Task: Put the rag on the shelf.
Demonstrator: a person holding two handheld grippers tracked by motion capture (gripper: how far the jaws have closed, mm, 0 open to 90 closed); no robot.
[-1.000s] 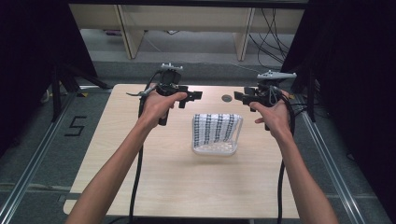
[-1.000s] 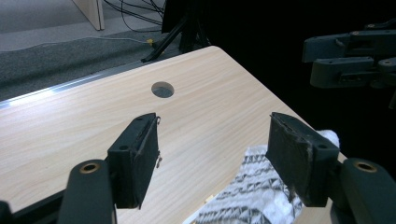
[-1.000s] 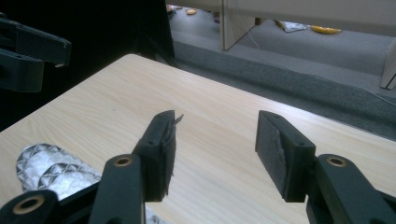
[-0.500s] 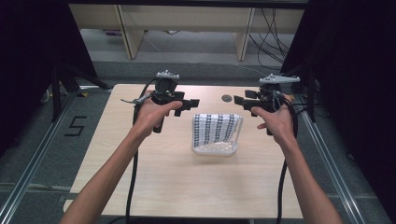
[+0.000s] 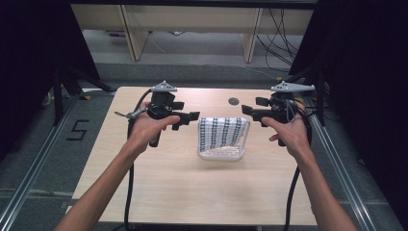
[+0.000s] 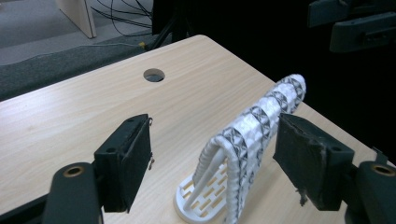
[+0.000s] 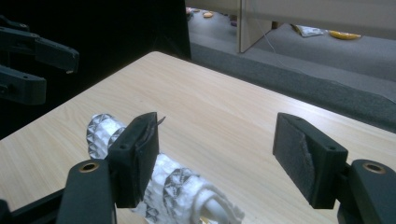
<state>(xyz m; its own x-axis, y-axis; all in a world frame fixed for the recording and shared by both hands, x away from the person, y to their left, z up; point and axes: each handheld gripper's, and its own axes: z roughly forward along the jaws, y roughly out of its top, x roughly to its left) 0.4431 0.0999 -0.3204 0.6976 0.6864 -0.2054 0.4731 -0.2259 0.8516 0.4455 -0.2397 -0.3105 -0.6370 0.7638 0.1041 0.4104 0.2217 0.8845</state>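
I hold the left gripper (image 5: 191,115) and right gripper (image 5: 246,110) spread, jaws just widening, nothing between, flanking the patterned cloth (image 5: 223,134) draped over a white rack (image 5: 222,154) (mostly hidden).

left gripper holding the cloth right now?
No: the left gripper is open, its pads clear of the patterned cloth draped over the white rack.
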